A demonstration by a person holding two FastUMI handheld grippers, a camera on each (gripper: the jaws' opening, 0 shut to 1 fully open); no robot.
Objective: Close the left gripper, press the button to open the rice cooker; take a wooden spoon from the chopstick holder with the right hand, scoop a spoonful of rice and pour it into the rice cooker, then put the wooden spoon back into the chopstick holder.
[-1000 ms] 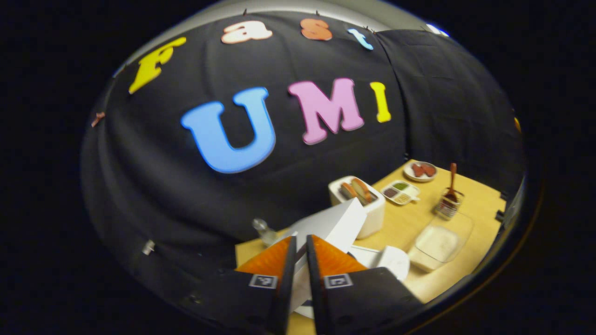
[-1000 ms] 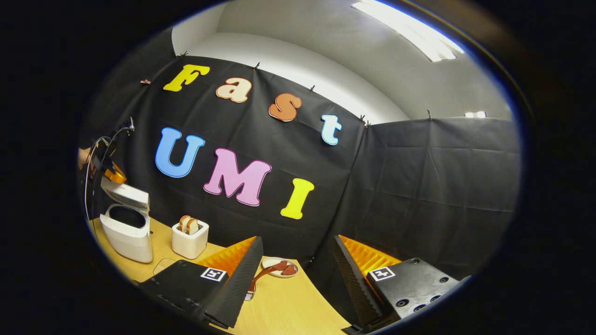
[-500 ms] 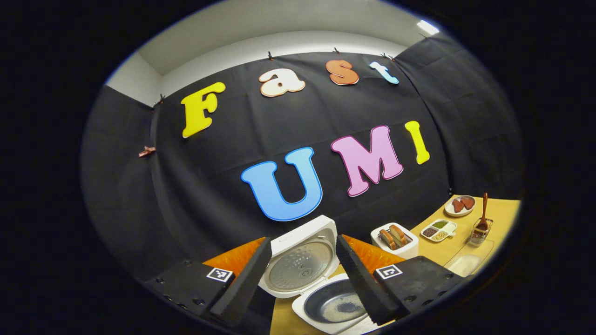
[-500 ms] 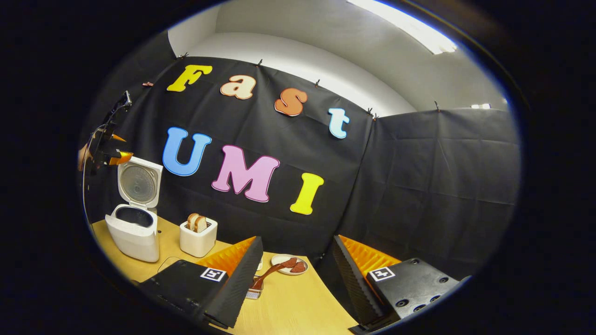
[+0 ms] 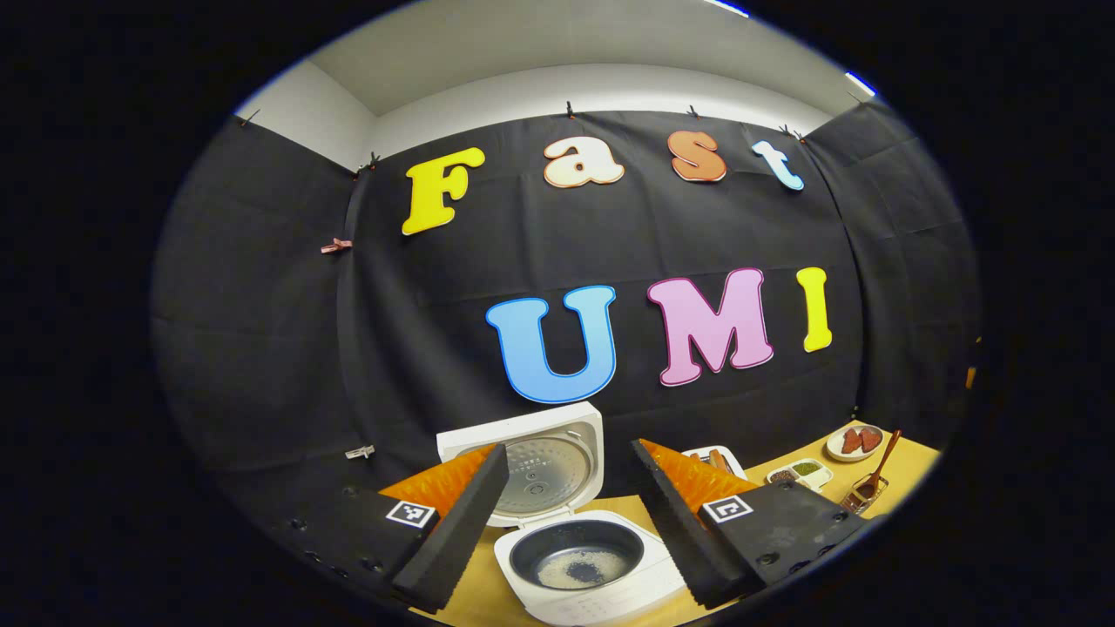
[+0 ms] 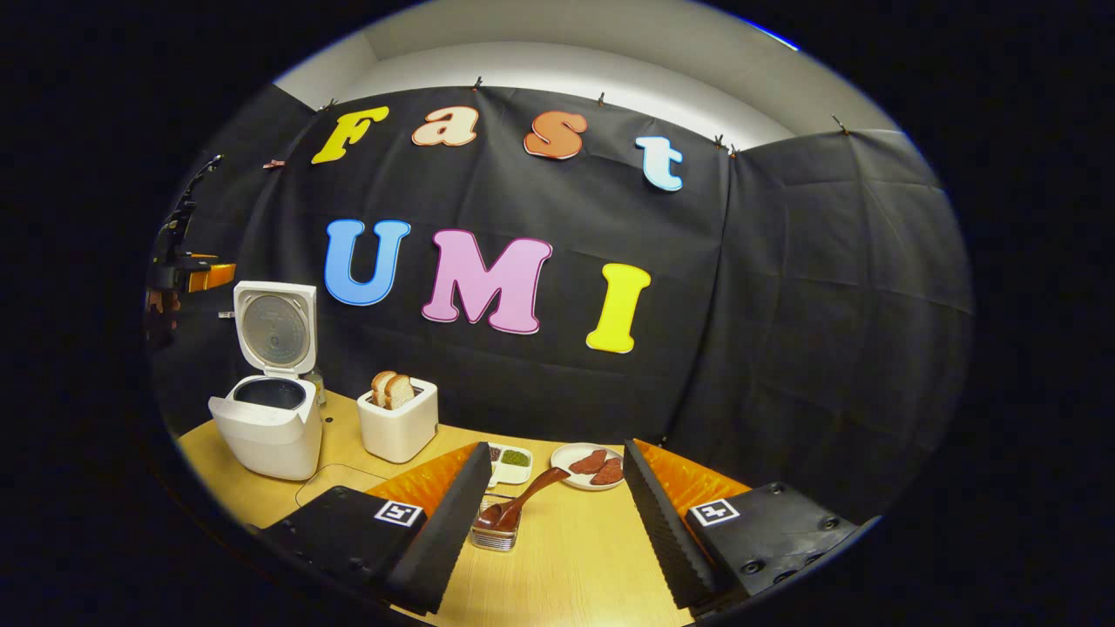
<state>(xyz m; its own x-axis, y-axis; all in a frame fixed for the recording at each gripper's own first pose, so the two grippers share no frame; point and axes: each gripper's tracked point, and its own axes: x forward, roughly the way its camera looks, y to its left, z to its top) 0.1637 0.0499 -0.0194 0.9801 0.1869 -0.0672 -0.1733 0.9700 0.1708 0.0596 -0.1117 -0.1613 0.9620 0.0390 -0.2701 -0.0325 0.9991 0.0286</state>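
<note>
1. Right gripper view, far left: the left hand-held gripper (image 6: 196, 277) hangs in the air above and to the left of the rice cooker (image 6: 266, 418), whose lid stands upright. The button step looks done.
2. Left gripper view: that left hand-held gripper (image 5: 566, 514) has its jaws spread wide and holds nothing. The cooker's inner pot (image 5: 577, 557) lies just below and between its fingers, with a few grains at the bottom.
3. Right of the cooker on the table (image 6: 575, 566) stands a white toaster (image 6: 399, 427) with two bread slices. Further right come a small divided dish (image 6: 510, 461) and a plate (image 6: 592, 466) of reddish pieces.
4. The wooden spoon (image 6: 523, 501) sits in the chopstick holder (image 6: 496, 527), straight ahead of the right hand-held gripper (image 6: 553, 522) and just left of its centre line. Bowl end is down; the handle leans up and to the right, ending between the divided dish and the plate.
5. The right hand-held gripper is wide open and empty, and is by far the nearer of the two to the spoon.
6. Nothing stands between its fingers and the handle. The likely next move is a short forward reach with a slight leftward correction. The plate just behind the handle tip is the nearest thing to bump.
</note>
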